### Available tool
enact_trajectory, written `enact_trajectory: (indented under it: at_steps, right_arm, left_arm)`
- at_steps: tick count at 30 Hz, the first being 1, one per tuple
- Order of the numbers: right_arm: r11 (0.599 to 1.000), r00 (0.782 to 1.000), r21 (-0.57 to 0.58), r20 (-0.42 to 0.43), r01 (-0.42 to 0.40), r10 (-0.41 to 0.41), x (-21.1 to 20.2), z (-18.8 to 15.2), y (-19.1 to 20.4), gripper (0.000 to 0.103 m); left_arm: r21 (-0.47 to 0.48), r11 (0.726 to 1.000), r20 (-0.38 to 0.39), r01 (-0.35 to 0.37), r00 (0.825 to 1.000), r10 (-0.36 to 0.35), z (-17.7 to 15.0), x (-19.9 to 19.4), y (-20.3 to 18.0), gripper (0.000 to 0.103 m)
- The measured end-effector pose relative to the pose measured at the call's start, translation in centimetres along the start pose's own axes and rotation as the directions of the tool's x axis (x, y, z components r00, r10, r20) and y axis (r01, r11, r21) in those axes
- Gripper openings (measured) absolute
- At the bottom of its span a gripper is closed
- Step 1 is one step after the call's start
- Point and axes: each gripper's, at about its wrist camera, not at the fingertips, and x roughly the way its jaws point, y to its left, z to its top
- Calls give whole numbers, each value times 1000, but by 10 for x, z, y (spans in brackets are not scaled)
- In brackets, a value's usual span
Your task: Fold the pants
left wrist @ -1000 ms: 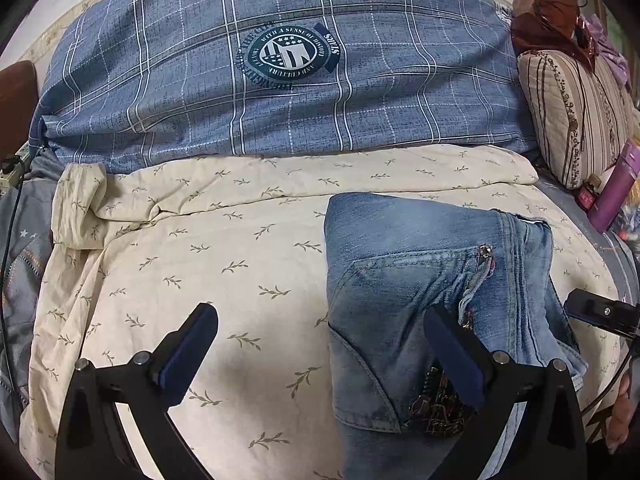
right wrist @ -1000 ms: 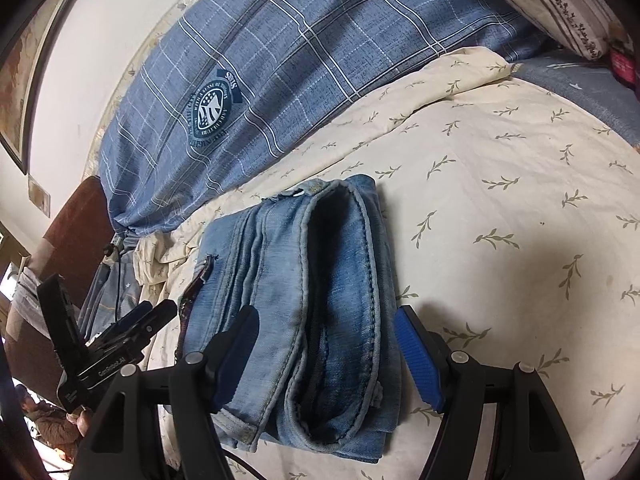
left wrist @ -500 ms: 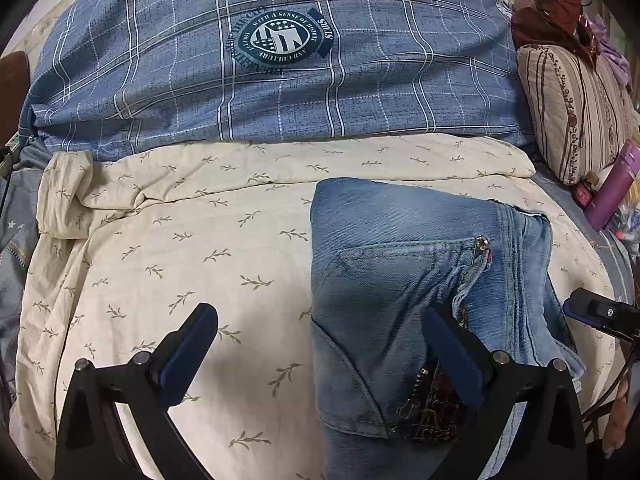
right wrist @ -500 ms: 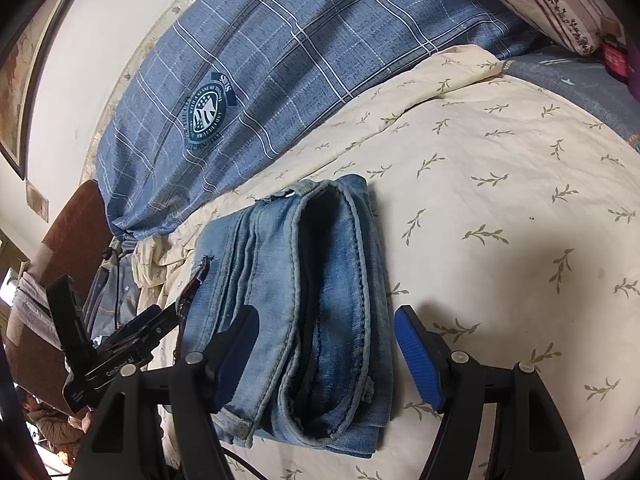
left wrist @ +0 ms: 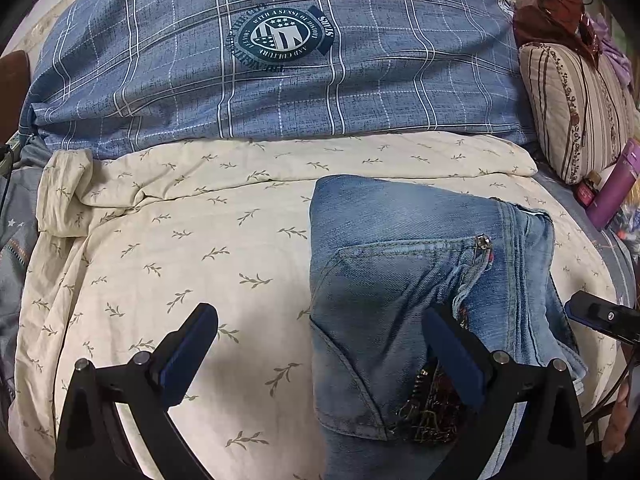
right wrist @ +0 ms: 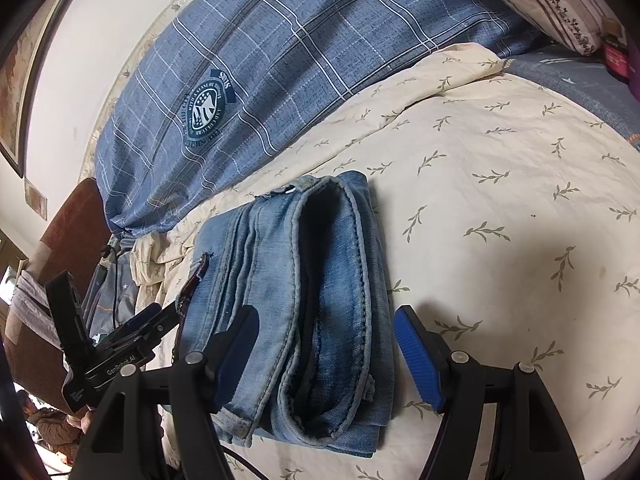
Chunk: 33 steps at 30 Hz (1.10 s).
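Lying folded, faded blue jeans (left wrist: 404, 280), bedsheet (left wrist: 160, 240)

Folded pants (left wrist: 404, 264) lie on the sheet (left wrist: 180, 248); quilt (left wrist: 280, 92) behind; pillow (left wrist: 576, 108) right.

I am working in a home bedroom: a bed (left wrist: 248, 280) under a cream leaf-print sheet (right wrist: 500, 184), a blue plaid duvet (left wrist: 280, 92) bunched along its far edge, a striped pillow (left wrist: 580, 108) at its far right corner, a framed picture (right wrist: 16, 92) on the wall.
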Motion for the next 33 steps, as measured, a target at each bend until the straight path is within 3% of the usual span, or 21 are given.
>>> enact_trajectory:
  at_steps: [33]
  right_arm:
    - [998, 999, 53, -42, 25, -23, 11, -1, -14, 74]
  left_arm:
    - [-34, 999, -16, 16, 1000, -17, 2, 2, 2, 102]
